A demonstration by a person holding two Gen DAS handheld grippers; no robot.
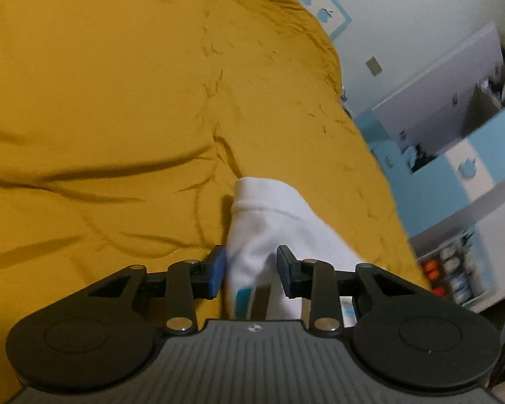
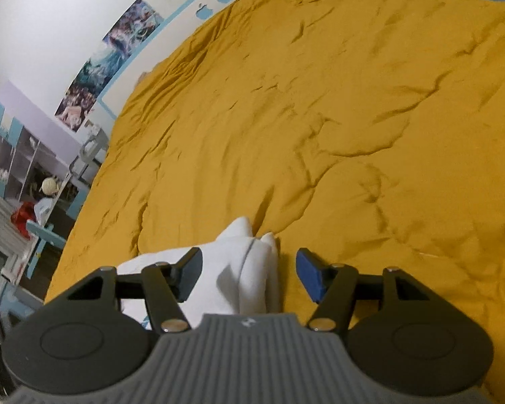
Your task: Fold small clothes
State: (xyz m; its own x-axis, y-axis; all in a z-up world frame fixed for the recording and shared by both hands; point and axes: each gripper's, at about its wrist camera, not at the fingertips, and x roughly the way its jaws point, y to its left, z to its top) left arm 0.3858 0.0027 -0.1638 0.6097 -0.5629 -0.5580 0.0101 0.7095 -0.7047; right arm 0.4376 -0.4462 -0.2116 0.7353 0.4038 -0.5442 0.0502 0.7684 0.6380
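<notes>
Now white garment [image 1: 269, 232] lies on yellow bedcover [image 1: 101, 101]. L gripper [image 1: 251, 271] spread, cloth btwn its pads, left pad touching. R gripper [image 2: 249, 274] wide, straddling the garment's folded end.

Home bedroom, bed under rumpled mustard duvet [image 2: 320, 101], posters [image 2: 107, 64] on wall, blue-and-white shelving [image 1: 454, 168] with clutter

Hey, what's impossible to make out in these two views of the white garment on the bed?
- White garment: near end hidden under the left tool, left wrist view.
- Its blue print: cut off by the tool body.
- Right wrist view: the right tool covers the garment's lower part; type unclear.
- Shelf contents: blurred, too small.
</notes>
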